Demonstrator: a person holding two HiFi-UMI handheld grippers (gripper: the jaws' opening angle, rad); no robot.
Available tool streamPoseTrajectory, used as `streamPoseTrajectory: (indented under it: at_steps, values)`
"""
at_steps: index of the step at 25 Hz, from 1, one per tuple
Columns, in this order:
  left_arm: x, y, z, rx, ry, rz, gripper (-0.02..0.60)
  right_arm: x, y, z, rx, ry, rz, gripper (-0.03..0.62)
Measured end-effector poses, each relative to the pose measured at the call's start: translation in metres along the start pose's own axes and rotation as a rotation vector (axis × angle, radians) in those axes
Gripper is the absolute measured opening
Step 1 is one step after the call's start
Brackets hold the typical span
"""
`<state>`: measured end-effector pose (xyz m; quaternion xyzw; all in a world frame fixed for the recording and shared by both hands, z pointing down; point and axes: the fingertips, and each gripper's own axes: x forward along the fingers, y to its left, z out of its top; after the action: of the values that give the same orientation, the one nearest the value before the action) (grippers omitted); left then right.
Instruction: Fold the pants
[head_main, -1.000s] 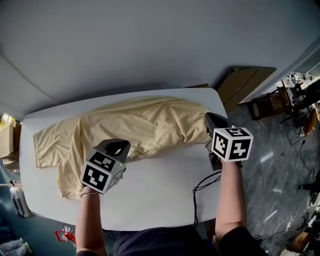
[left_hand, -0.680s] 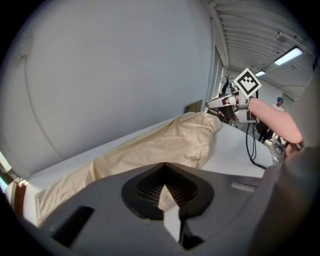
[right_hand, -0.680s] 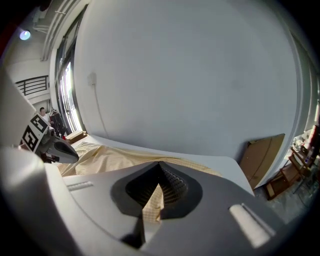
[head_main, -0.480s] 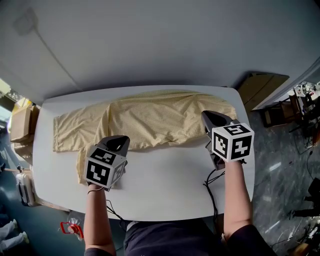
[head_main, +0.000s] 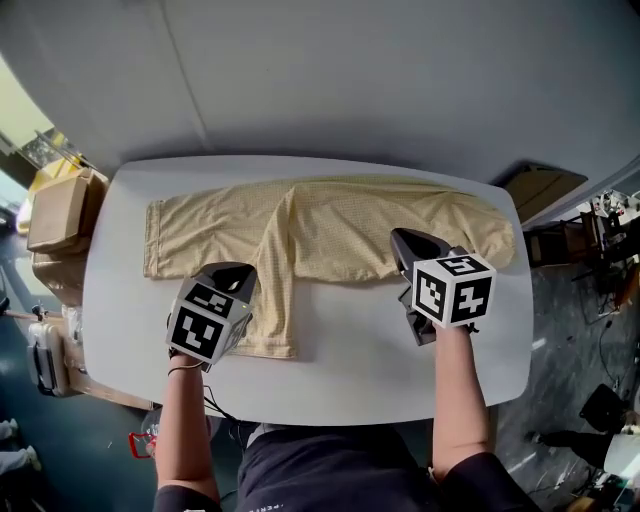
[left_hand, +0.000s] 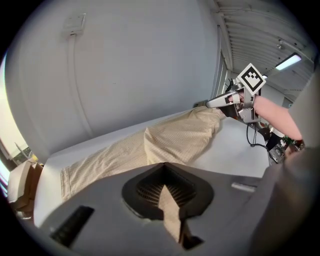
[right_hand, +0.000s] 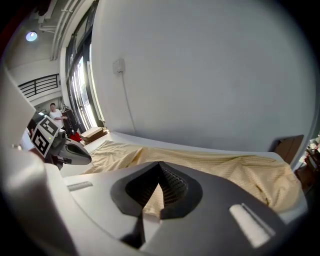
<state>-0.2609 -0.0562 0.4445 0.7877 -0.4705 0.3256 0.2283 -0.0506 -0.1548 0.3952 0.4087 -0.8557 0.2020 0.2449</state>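
Pale yellow pants (head_main: 340, 225) lie spread along the far half of the white table (head_main: 350, 350). One leg runs left along the back; the other (head_main: 275, 300) bends toward the front edge. My left gripper (head_main: 243, 272) sits over that bent leg, shut, with a strip of the cloth (left_hand: 170, 210) pinched between its jaws. My right gripper (head_main: 400, 240) rests on the near hem at the right half, shut on a fold of the fabric (right_hand: 150, 200). The waist end (head_main: 495, 235) lies near the table's right edge.
A cardboard box (head_main: 60, 215) stands off the table's left end, and a brown board (head_main: 545, 185) leans beyond the right end. A grey wall runs behind the table. Bare tabletop shows between the pants and the front edge.
Both grippers have slid to the right across the table, dragging the pants with them. The near leg has swung round and now points toward the front edge.
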Motion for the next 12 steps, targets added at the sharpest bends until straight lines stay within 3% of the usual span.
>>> streamPoseTrajectory:
  at_steps: [6, 12]
  values:
    - [-0.031, 0.034, -0.033, 0.011, 0.007, -0.014, -0.005, 0.019, 0.059, -0.009, 0.019, 0.022, 0.013, 0.002]
    - [-0.043, 0.027, -0.048, 0.069, 0.016, -0.067, -0.003, 0.022, 0.09, -0.015, 0.02, 0.036, 0.028, 0.002]
